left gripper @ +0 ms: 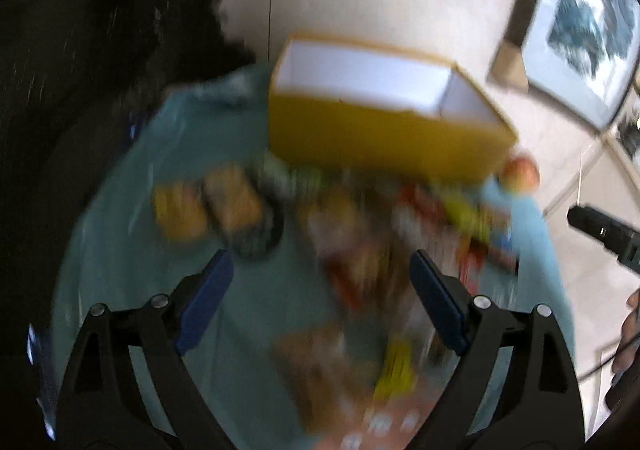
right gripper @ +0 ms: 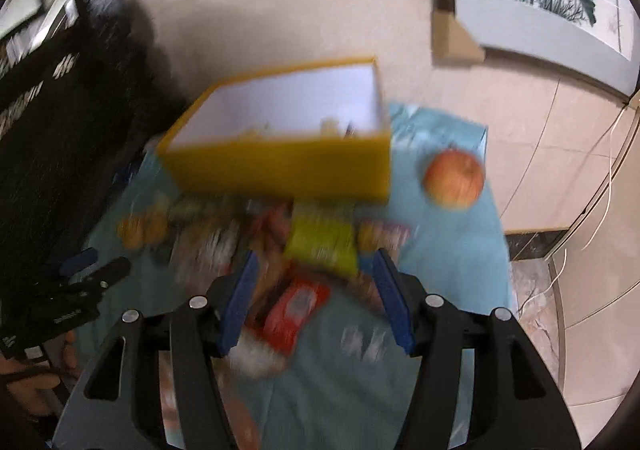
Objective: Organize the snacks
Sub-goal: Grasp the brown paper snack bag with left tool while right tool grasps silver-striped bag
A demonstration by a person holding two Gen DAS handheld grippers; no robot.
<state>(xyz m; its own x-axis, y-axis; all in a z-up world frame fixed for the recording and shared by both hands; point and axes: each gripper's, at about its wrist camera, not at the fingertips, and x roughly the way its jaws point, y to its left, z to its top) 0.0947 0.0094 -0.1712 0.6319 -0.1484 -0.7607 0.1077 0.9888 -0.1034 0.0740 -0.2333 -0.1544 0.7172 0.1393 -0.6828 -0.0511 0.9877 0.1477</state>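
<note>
Between my right gripper's [right gripper: 316, 296] blue pads lies a red snack packet [right gripper: 296, 310], flat on the teal cloth [right gripper: 452, 250] near the middle of the table, its long axis running slantwise from lower left to upper right across my fingers. Just beyond it sits a yellow-green packet [right gripper: 322, 242], and past that the rest of the snack heap, too blurred to name piece by piece. My right jaws stand partly apart with nothing pressed between them; the red packet is under the gap, not gripped.

Behind the heap, at the far edge of the table, stands the yellow box [right gripper: 280, 170], open at the top and white inside, its long side facing me; a few things seem to lie in it already, though I cannot tell what. An apple [right gripper: 454, 180] rests on the cloth to the right of the box, near the far right corner.

My left gripper [left gripper: 320, 302] hangs over the nearer part of the same heap, jaws wide and empty, a blurred red-brown packet [left gripper: 360, 270] beneath the gap. Orange-yellow packets [left gripper: 208, 206] lie off towards the left edge.

I judge my right hand the nearer to a clean pick: both grippers tilt steeply down at the pile, and the red packet lies closest under my right fingers.
</note>
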